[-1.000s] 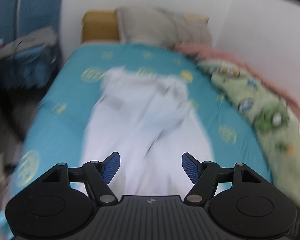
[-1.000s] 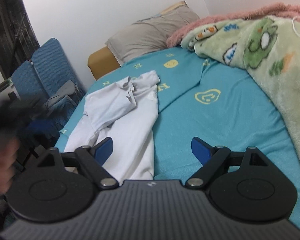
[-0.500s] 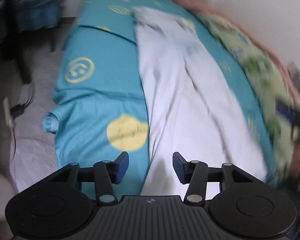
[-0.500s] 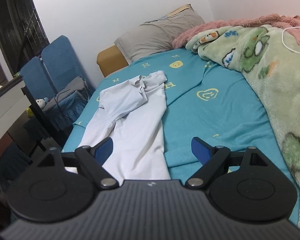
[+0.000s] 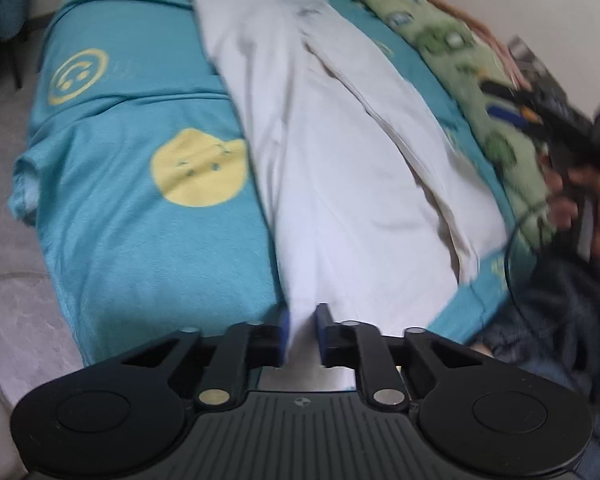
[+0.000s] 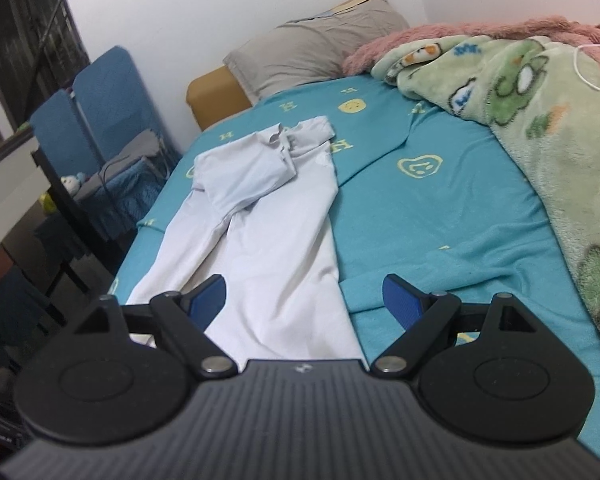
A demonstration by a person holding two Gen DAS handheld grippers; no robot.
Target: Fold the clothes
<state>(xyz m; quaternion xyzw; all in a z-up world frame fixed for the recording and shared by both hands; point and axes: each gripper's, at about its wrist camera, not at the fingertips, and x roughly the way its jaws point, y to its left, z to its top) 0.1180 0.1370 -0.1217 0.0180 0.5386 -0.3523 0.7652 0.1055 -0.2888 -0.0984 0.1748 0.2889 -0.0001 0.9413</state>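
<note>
Left wrist view: we are closing our left gripper (image 5: 302, 330) on the near hem of the white shirt (image 5: 340, 152), its jaws narrowing with cloth pinched between the pads. To do this well, we judge we should catch every layer at the corner and lift slowly so nothing slips. The shirt lies lengthwise along the teal sheet (image 5: 140, 240), running away from this gripper. Our right gripper (image 6: 304, 300) hangs wide apart above the shirt's (image 6: 268, 240) near end, holding nothing.

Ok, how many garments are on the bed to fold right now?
1: a white shirt lies lengthwise on the teal sheet, its near hem between the left gripper fingers. Others may be hidden under the green blanket.
</note>
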